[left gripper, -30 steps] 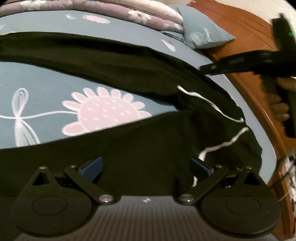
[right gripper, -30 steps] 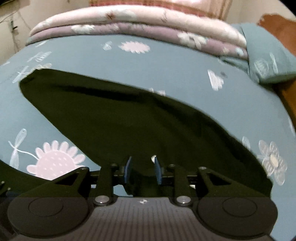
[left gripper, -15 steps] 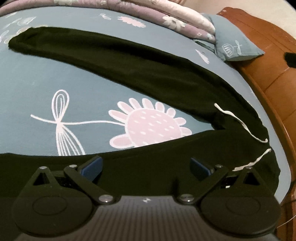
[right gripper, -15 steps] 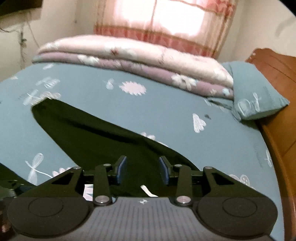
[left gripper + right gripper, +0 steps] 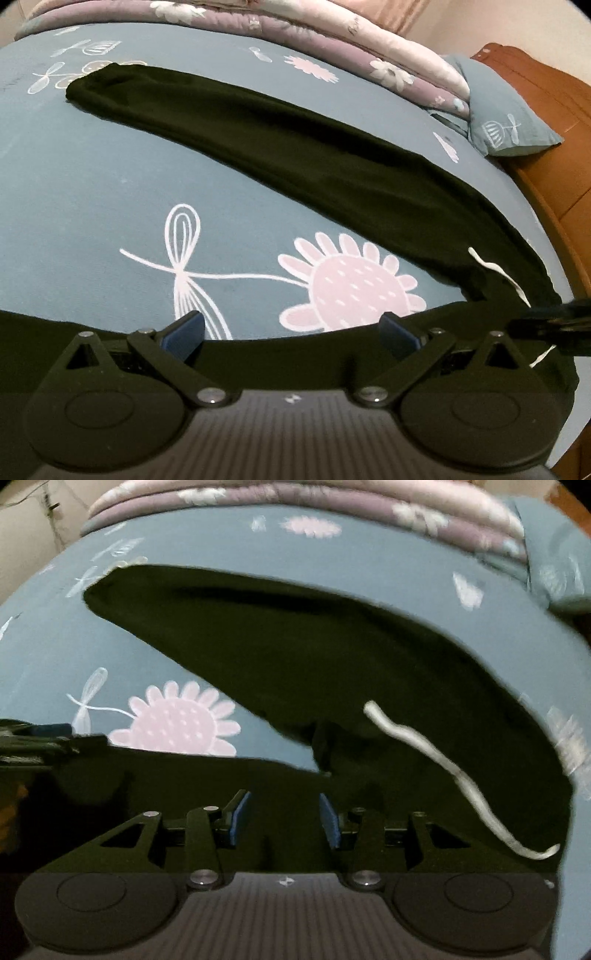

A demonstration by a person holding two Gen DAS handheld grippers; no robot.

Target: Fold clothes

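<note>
Black trousers (image 5: 295,158) flat on bed, white drawstring (image 5: 443,760) loose; left fingers (image 5: 184,328) wide, right fingers (image 5: 240,816) half-spread, both empty

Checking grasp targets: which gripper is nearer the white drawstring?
Right. The right gripper hovers open over the black trousers' waist, the white drawstring just beside its fingers. The left gripper, open, sits further along the near leg; the drawstring lies off to its side.
</note>
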